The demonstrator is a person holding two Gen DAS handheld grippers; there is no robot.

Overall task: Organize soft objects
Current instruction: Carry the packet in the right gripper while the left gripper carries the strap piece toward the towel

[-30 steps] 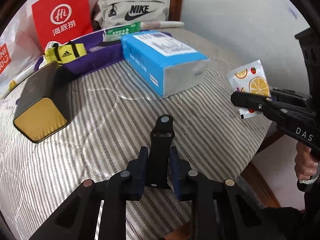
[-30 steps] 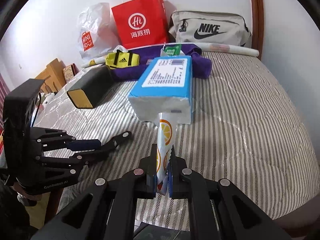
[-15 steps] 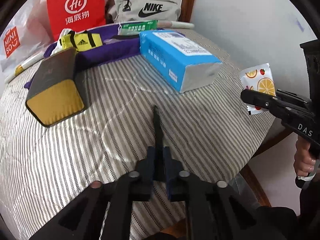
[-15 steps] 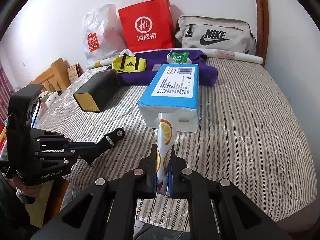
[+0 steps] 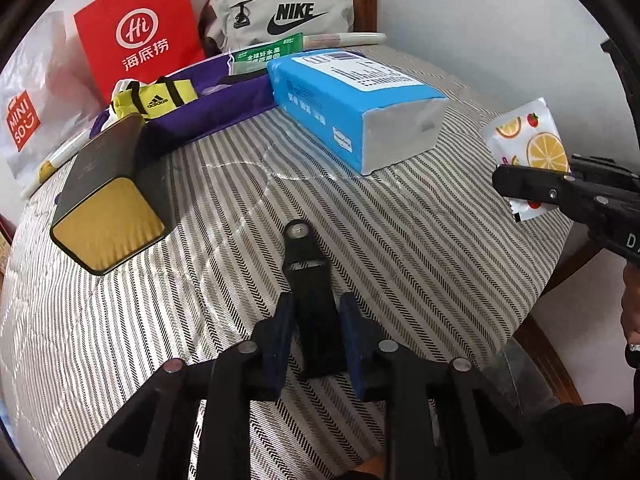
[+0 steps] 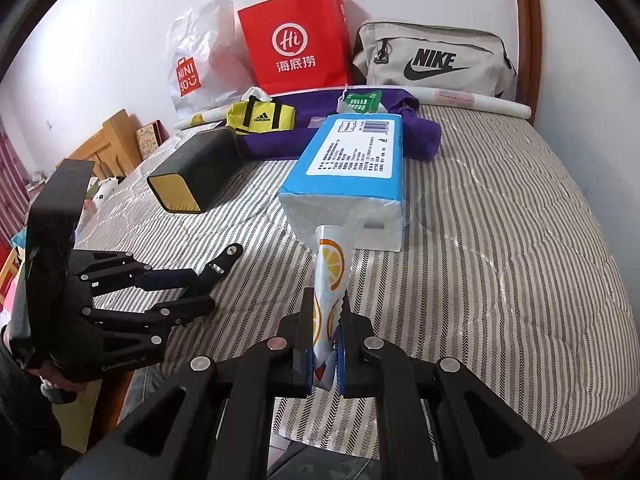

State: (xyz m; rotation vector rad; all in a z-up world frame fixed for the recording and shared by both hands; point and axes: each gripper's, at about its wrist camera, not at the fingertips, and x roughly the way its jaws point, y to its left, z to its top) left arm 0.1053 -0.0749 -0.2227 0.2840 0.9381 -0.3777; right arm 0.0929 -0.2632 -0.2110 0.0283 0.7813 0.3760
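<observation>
My right gripper (image 6: 326, 314) is shut on a white sachet (image 6: 329, 268) printed with orange slices, held upright above the striped bed (image 6: 480, 280). In the left wrist view that sachet (image 5: 528, 140) hangs at the right edge in the right gripper (image 5: 516, 182). My left gripper (image 5: 316, 316) has a flat black bar (image 5: 306, 264) with a screw head at its tip between its blue pads. Its jaws are opening, and the pads still touch the bar's sides. A blue tissue pack (image 5: 352, 108) lies on the bed just beyond both grippers.
A black box with a yellow end (image 5: 108, 200) lies at the left. Behind it are a purple cloth (image 5: 208, 108), a yellow Adidas pouch (image 5: 156, 96) and a green packet (image 5: 268, 54). A red paper bag (image 5: 140, 40), a Nike bag (image 5: 280, 16) and a Miniso bag (image 5: 28, 112) line the wall.
The black bar in the left jaws turned edge-on while the jaws narrowed, then came back flat as they widened. The right gripper and its sachet have stayed put.
</observation>
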